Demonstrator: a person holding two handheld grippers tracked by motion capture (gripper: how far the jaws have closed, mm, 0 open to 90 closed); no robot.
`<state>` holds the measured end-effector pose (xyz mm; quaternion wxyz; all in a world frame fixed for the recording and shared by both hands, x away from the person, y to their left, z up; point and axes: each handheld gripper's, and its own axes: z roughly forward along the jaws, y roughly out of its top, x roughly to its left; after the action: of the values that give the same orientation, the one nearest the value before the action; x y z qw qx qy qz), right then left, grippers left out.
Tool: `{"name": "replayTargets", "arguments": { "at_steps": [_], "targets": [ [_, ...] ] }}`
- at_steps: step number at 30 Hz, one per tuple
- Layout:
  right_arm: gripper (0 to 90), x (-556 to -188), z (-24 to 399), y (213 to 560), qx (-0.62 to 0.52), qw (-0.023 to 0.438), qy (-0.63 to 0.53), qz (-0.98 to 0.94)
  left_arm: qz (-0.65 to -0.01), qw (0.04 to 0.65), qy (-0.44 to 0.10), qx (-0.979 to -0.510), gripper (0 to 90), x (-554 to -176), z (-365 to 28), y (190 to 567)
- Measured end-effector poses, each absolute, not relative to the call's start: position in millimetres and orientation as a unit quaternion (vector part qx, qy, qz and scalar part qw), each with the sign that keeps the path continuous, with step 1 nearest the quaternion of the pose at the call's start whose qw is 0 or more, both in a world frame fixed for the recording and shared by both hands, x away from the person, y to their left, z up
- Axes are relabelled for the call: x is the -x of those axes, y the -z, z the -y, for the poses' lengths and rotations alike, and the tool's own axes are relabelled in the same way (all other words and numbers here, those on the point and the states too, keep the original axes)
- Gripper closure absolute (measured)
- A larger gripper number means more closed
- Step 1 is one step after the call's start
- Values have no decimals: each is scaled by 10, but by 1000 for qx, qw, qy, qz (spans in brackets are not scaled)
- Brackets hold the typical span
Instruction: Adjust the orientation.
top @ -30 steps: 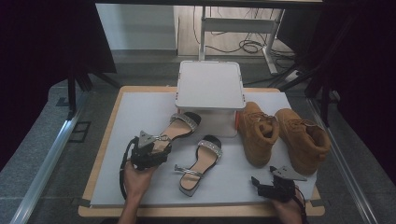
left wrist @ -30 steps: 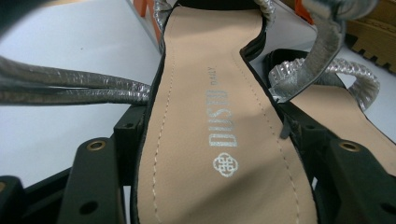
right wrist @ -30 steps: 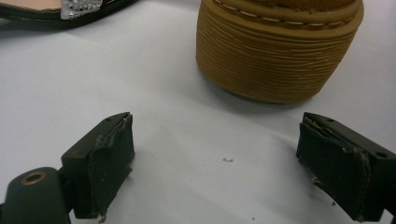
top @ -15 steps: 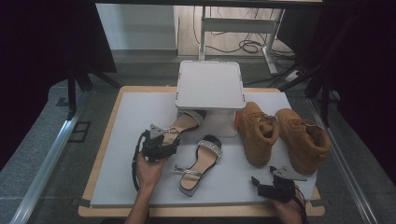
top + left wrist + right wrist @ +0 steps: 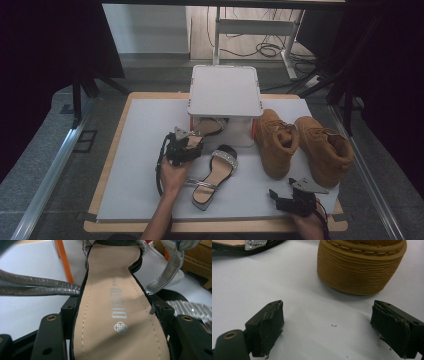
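the left gripper [image 5: 192, 141] pinches the heel of a tan-insoled silver-strapped sandal [image 5: 117, 302], its toe already under the white raised rack [image 5: 225, 90]. its mate [image 5: 215, 172] lies on the bench, likely next. the right gripper [image 5: 327, 325] rests spread, holding nothing.

The sandal [image 5: 117, 315] in the black left gripper [image 5: 186, 145] has a tan insole with pale stitching and a silver printed logo, a black edge and crinkled silver straps. Beside it, a second sandal [image 5: 215, 172] shows a sparkly silver band. Right of the white stand [image 5: 225, 90] with orange legs sit two tan boots [image 5: 305, 145], one with a ribbed sole. The counter [image 5: 135, 150] is white with a wood-coloured rim.
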<state>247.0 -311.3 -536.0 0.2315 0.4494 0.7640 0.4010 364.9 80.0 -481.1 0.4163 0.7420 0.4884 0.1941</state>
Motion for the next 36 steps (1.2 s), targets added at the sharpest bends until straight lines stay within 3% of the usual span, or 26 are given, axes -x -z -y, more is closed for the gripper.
{"name": "replayTargets", "arguments": {
  "at_steps": [18, 36],
  "targets": [
    [113, -2473, 3118, 5361, -447, 233, -402, -765, -514, 385, -196, -741, 389, -4052, -655, 4989],
    [114, -2471, 3119, 5361, -448, 232, -402, -765, -524, 375, -208, -736, 383, -4221, -602, 5087]
  ]
}}
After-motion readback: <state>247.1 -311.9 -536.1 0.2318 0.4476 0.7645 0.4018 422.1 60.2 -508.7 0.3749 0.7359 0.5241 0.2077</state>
